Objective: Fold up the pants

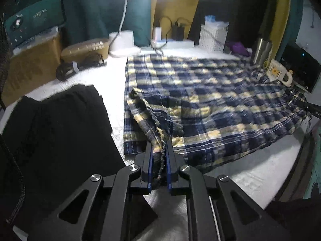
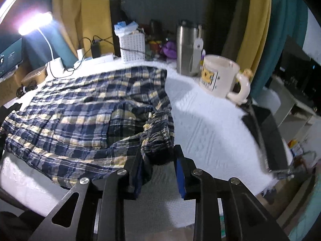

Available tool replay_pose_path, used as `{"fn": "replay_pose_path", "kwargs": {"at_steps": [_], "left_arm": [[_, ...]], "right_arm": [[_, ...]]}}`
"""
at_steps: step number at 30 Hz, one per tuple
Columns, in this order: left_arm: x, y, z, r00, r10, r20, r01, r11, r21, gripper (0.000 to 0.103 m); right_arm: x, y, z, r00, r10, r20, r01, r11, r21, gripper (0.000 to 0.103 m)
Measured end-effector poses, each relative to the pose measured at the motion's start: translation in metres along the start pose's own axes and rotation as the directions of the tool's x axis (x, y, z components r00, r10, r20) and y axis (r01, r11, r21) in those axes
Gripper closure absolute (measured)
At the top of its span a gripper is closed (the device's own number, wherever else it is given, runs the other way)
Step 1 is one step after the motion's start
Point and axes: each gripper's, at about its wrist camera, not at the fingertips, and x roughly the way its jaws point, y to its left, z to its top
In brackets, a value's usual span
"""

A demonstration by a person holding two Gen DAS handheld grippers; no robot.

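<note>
Blue and yellow plaid pants (image 1: 210,100) lie spread across a white-covered table (image 1: 250,170). My left gripper (image 1: 159,146) is shut on a bunched hem of the pants at their near edge. In the right wrist view the pants (image 2: 80,110) lie to the left. My right gripper (image 2: 158,154) has its jaws apart, with the gathered waistband (image 2: 158,132) lying between the fingers; the fabric drapes over the left finger.
A black garment (image 1: 60,130) lies left of the pants. A cream mug (image 2: 222,78) and steel tumbler (image 2: 186,48) stand at the right edge. A white basket (image 2: 132,46), lamp (image 2: 36,23), cables, boxes (image 1: 30,66) line the back.
</note>
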Motion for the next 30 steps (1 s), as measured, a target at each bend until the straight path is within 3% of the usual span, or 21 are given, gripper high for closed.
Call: {"fn": "replay_pose_path", "kwargs": {"at_steps": [4,8,17,24,30], "left_arm": [[-0.013,-0.005,0.006,0.999,0.016,0.042,-0.017,1.0,0.022,0.094],[-0.023,-0.01,0.006,0.998,-0.019,0.063,0.016,0.999,0.041,0.094],[-0.06,-0.009,0.0,0.996,-0.073,0.049,0.07,0.996,0.057,0.096],[-0.058,-0.014,-0.024,0.996,-0.09,-0.027,0.091,0.995,0.039,0.096],[-0.047,-0.013,-0.044,0.995,-0.064,-0.078,0.068,0.997,0.044,0.096]], "right_arm": [[-0.016,0.003,0.006,0.999,-0.011,0.042,0.011,1.0,-0.012,0.075],[-0.033,0.007,0.007,0.997,-0.02,0.072,0.023,0.999,-0.028,0.075],[-0.053,0.005,-0.006,0.996,-0.036,0.086,0.038,0.999,-0.027,0.075],[-0.052,0.004,-0.031,0.998,-0.025,0.057,0.025,1.0,-0.006,0.075],[-0.046,-0.003,-0.05,0.999,-0.011,0.041,0.01,0.999,0.034,0.075]]}}
